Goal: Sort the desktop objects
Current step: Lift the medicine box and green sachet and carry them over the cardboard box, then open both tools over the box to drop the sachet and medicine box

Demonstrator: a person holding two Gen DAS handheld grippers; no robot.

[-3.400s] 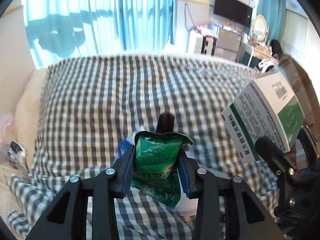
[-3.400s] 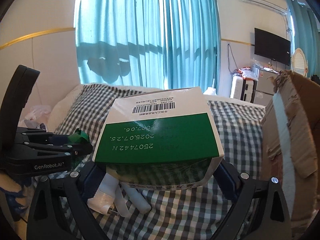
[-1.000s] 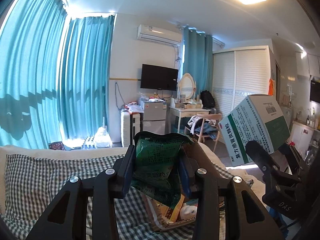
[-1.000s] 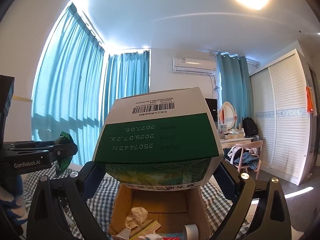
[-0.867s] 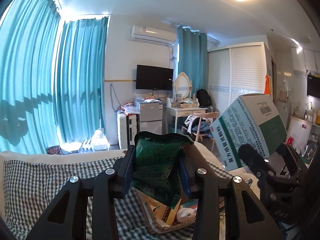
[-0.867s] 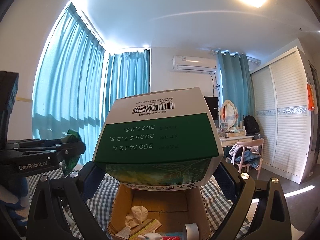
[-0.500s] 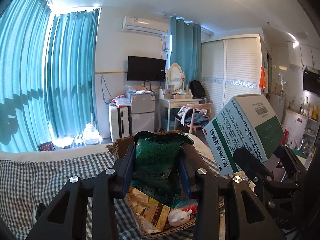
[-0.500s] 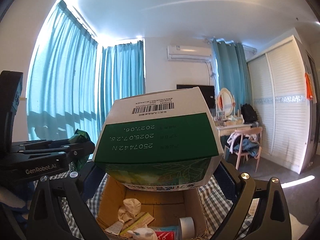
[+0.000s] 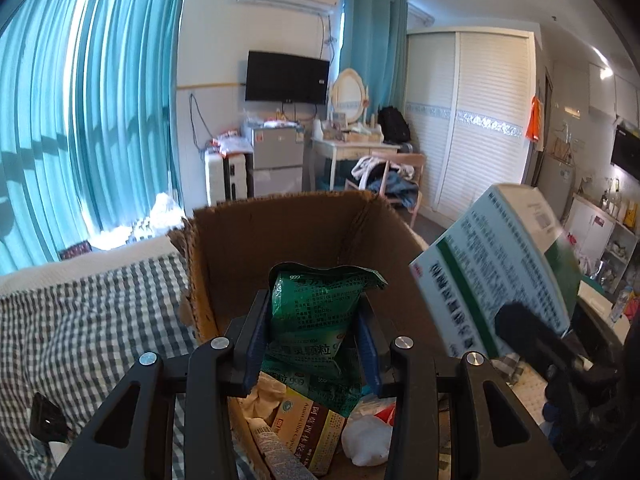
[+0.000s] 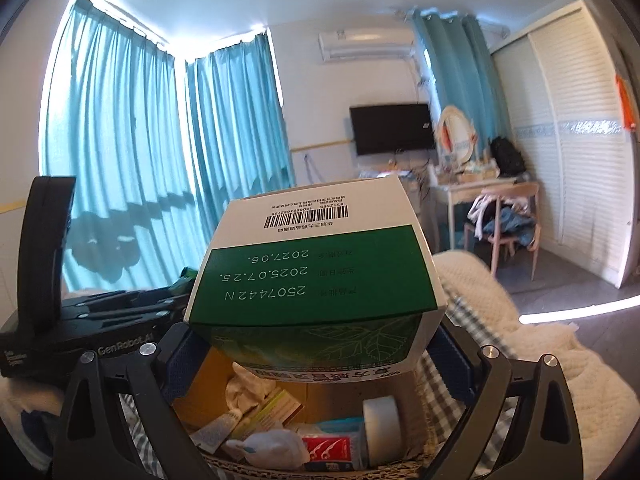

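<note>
Green sachet clamped between left jaws, above cardboard box.

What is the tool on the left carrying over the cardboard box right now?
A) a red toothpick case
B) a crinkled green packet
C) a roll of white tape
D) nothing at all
B: the left gripper has its blue pads pressed on both sides of a crinkled green packet, held above the open cardboard box, while the right gripper carries a green and white medicine carton.
</note>
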